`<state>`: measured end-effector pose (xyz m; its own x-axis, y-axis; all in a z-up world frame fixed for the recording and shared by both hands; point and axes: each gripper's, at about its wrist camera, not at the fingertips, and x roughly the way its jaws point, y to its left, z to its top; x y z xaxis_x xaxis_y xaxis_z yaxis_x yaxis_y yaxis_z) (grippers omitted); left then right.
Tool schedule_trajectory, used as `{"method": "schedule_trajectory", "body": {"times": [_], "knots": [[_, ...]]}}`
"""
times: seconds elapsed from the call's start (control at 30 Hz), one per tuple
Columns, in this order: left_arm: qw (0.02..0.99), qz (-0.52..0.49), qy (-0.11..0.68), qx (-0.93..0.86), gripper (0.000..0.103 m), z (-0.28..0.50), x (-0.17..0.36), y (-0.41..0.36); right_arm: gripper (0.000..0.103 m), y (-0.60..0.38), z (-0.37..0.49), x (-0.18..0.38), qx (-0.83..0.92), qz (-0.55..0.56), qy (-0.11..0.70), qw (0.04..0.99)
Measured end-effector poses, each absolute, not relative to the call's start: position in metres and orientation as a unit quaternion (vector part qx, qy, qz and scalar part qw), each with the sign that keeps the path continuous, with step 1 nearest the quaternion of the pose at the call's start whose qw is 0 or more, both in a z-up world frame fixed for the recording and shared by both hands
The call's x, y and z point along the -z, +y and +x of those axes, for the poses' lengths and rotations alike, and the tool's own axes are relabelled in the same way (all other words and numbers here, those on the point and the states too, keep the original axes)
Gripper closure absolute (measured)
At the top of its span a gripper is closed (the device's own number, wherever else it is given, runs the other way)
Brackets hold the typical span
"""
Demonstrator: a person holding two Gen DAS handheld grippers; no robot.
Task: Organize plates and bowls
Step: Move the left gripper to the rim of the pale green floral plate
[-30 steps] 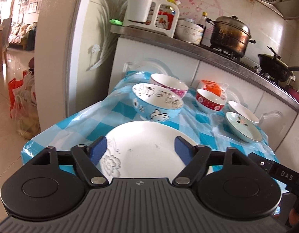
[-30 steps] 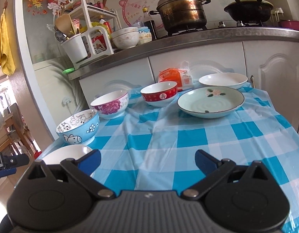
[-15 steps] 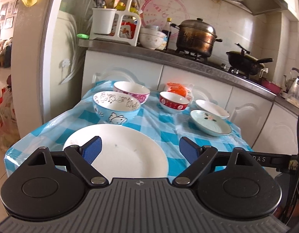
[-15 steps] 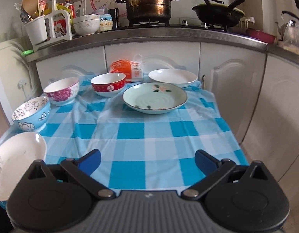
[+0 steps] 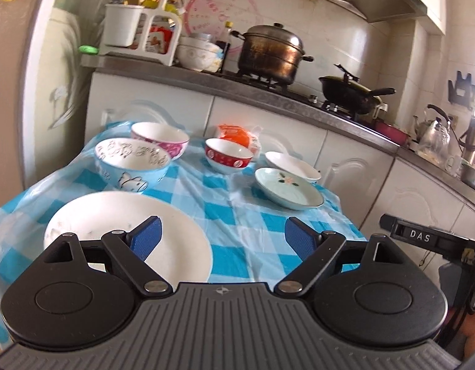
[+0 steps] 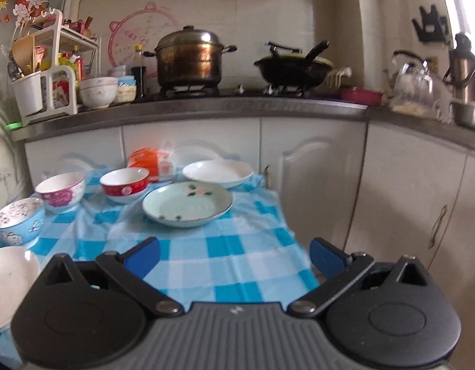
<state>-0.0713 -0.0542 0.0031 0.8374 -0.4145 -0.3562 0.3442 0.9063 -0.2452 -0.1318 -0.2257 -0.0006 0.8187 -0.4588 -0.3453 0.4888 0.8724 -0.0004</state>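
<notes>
We hold both grippers above the near edge of the table with its blue checked cloth, and nothing is in either one: the left gripper has its fingers spread wide apart over the big white plate, and the right gripper has its fingers just as wide apart over bare cloth. The dishes lie scattered. Beyond the big plate stand the blue cartoon bowl, the pink flowered bowl and the red bowl in a loose row toward the cupboards, with the pale green plate and a smaller white plate to their right, the two nearly touching. All of these look like glazed ceramic, so we judge them stiff, fairly heavy for their size, slick under the pads and liable to chip if knocked together. A plate lying flat gives us only its rim, so we would pinch the raised edge from the side nearest us, one finger above and one slid under. A bowl we would take by its wall, one finger inside and one outside. The plastic cloth looks loose and wrinkled, so a dragged dish could bunch it.
</notes>
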Motion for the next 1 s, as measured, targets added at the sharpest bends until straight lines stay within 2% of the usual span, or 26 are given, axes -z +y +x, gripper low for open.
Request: {"method": "schedule_trajectory", "body": {"times": [0.1, 0.6, 1.0], "knots": [[0.947, -0.084, 0.219, 0.218, 0.000, -0.062, -0.001, -0.068, 0.001, -0.242, -0.127, 0.000, 0.276, 0.029, 0.132, 0.952], [0.937, -0.051, 0.251, 0.238, 0.000, 0.015, -0.007, -0.146, 0.001, -0.314, -0.043, -0.010, 0.224, 0.090, 0.097, 0.966], [0.941, -0.038, 0.291, 0.168, 0.000, 0.096, 0.014, -0.199, 0.001, -0.356, 0.023, 0.019, 0.145, 0.187, 0.125, 0.964]]}}
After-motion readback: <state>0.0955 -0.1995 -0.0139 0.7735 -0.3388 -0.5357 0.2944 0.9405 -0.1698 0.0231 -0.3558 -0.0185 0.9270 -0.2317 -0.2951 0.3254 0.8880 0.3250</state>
